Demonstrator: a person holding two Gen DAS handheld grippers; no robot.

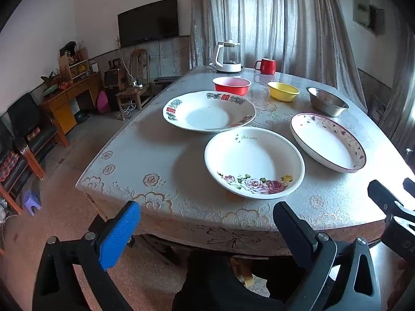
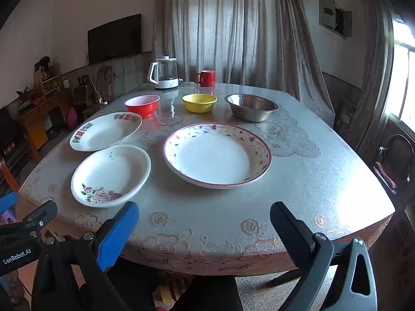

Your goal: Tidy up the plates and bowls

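Observation:
Three plates lie on the table (image 1: 160, 160): a rose plate (image 1: 254, 162) (image 2: 111, 175) nearest, a red-character plate (image 1: 208, 111) (image 2: 105, 131) behind it, and a purple-rimmed plate (image 1: 327, 141) (image 2: 217, 154) to the right. Behind them stand a red bowl (image 1: 231, 85) (image 2: 142, 105), a yellow bowl (image 1: 283, 91) (image 2: 199, 102) and a steel bowl (image 1: 326, 101) (image 2: 251, 106). My left gripper (image 1: 207, 223) is open and empty before the table's near edge. My right gripper (image 2: 205, 223) is open and empty at the near edge, short of the purple-rimmed plate.
A glass kettle (image 1: 228, 57) (image 2: 164, 72) and a red mug (image 1: 267, 66) (image 2: 206, 78) stand at the table's (image 2: 324, 176) far edge. Chairs, a wooden desk (image 1: 64, 98) and a purple stool (image 1: 31, 202) stand on the floor to the left. A chair (image 2: 395, 163) stands at the right.

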